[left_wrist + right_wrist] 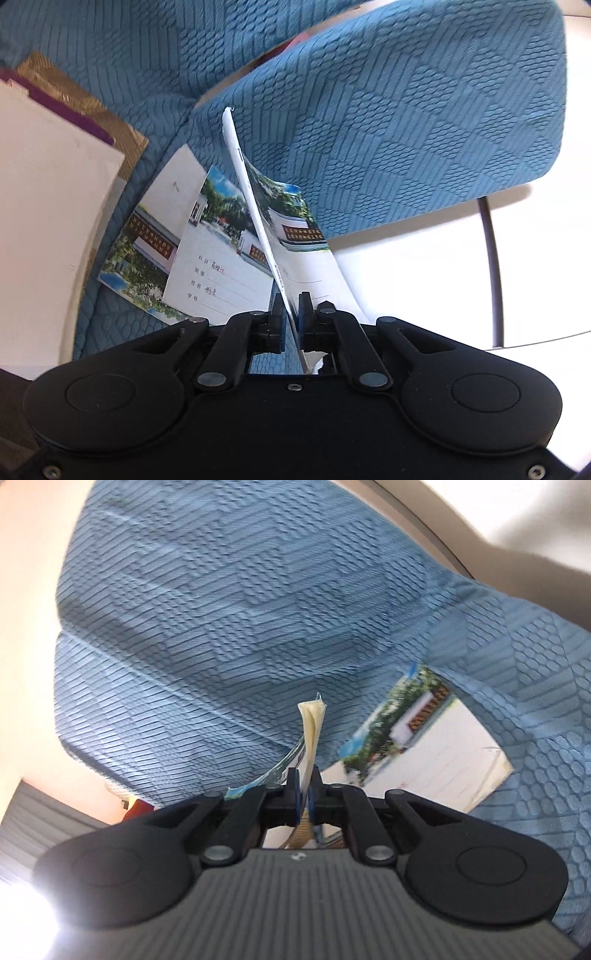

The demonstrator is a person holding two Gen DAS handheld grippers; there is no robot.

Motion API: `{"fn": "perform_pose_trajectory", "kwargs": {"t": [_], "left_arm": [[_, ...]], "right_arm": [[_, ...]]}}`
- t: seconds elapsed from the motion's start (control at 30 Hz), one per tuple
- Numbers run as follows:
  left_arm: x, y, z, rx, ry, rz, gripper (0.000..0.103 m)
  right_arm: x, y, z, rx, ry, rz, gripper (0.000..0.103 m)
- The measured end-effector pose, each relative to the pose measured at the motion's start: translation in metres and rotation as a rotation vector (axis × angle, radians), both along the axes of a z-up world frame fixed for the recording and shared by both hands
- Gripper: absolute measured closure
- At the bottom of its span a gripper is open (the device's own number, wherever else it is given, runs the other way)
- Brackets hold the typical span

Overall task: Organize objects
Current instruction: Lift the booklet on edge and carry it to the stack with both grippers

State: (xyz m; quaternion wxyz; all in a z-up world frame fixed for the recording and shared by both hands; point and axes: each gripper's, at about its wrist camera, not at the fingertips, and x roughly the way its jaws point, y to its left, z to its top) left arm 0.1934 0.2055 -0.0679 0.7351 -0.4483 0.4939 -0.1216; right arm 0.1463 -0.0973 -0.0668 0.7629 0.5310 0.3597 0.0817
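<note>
My left gripper point(290, 301) is shut on a thin white exercise book point(255, 218), held edge-on and bending above the blue quilted sofa seat point(406, 129). Two more exercise books with a building photo on the cover lie on the seat below it: one point(221, 266) on top of the other point(147, 251). My right gripper point(303, 781) is shut on another thin exercise book point(312, 731), seen edge-on with cream pages. A further exercise book point(436, 753) lies flat on the sofa to its right.
A white book, a purple one and a gold one point(85, 107) are stacked at the left of the sofa. A dark metal leg point(493, 266) stands over the white floor at the right. The blue sofa cushions point(221, 627) fill the right wrist view.
</note>
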Motion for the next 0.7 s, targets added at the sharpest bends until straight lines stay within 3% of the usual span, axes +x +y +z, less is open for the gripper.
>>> {"fn": "perform_pose_trajectory", "kwargs": {"t": [0.37,0.7], "left_arm": [[-0.015,0.04,0.066,0.003,-0.099,-0.015,0.096],[-0.038,0.088,0.094,-0.012,-0.152,-0.023,0.096]], "right_arm": [[-0.007,0.027,0.084,-0.053,-0.082,0.007,0.096],[-0.016,0.065,0.122,-0.087,-0.131,0.037,0.096]]}}
